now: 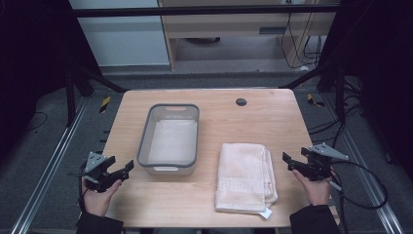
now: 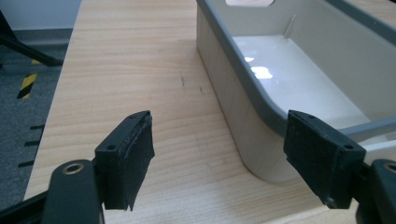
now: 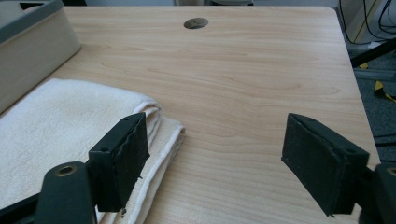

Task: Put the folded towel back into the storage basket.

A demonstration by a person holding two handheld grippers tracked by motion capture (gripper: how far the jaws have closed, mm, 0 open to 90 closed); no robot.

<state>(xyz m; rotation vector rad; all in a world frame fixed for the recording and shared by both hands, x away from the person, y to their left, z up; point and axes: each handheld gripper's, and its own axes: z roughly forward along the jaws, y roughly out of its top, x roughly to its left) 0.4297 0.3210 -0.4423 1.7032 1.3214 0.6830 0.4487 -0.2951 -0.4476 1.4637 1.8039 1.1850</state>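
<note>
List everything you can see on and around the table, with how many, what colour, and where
Table: one, light wood, centre.
Bin: one, white with a grey rim, left of centre on the table, empty.
Towel: one, cream, folded, flat on the table right of the bin.
Hole: one, dark, round, in the tabletop near the far edge.
Left gripper: one, black, open, held at the table's near left edge.
Right gripper: one, black, open, held right of the towel.
</note>
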